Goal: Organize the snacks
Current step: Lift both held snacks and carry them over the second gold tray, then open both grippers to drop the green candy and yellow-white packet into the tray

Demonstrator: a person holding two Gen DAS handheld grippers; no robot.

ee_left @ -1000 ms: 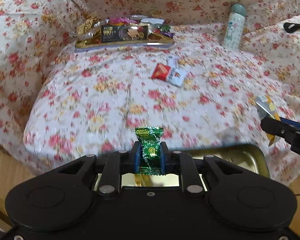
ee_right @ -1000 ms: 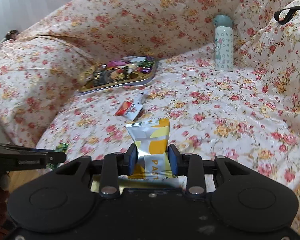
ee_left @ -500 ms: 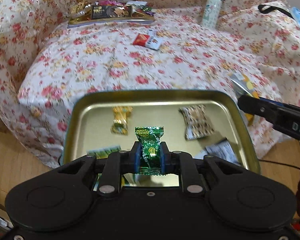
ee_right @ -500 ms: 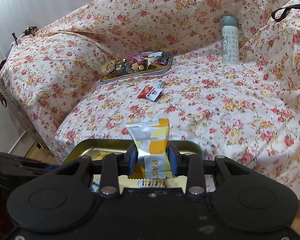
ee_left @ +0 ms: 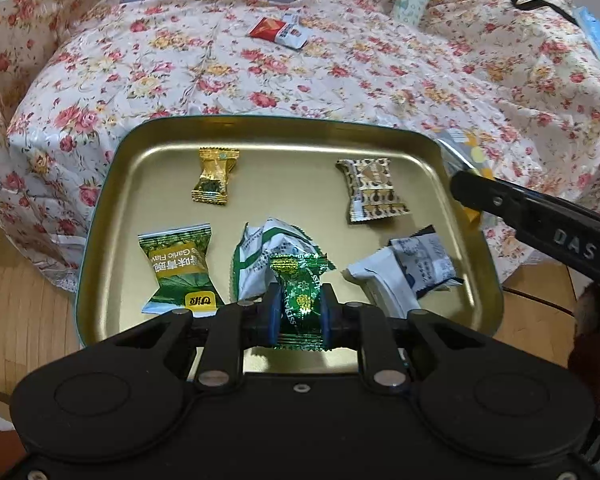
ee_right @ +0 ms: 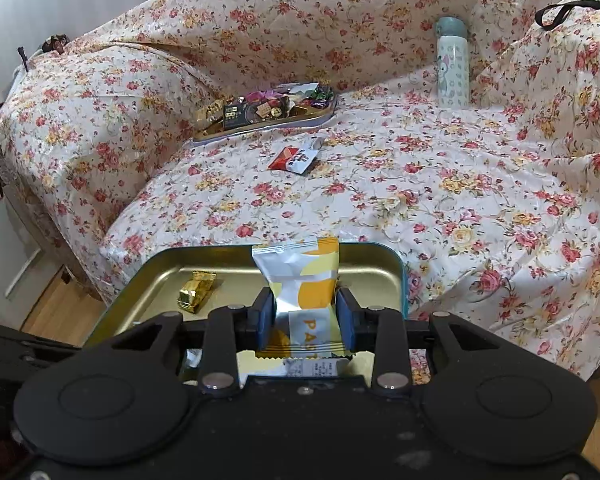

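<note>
My left gripper [ee_left: 299,314] is shut on a green foil candy [ee_left: 300,292] and hangs over the gold tin tray [ee_left: 476,264]. In the tray lie a gold candy [ee_left: 214,176], a green garlic-flavour pack [ee_left: 178,268], a white-green wrapper [ee_left: 266,248], a patterned pack [ee_left: 372,190] and a white-blue pack [ee_left: 404,272]. My right gripper [ee_right: 305,316] is shut on a silver and yellow snack pack [ee_right: 304,280] above the same tray [ee_right: 380,276], near its far rim. The right gripper's finger [ee_left: 532,220] reaches in at the tray's right edge in the left wrist view.
A flower-print sofa cover [ee_right: 460,184] spreads beyond the tray. On it sit a second tray heaped with snacks [ee_right: 268,110], a red and white pack [ee_right: 294,158] and a pale bottle [ee_right: 452,64]. Wooden floor [ee_left: 24,300] lies beside the tray.
Both grippers drew back from the sofa and down, bringing the gold tray with its snacks into view beneath them. Each still holds its snack.
</note>
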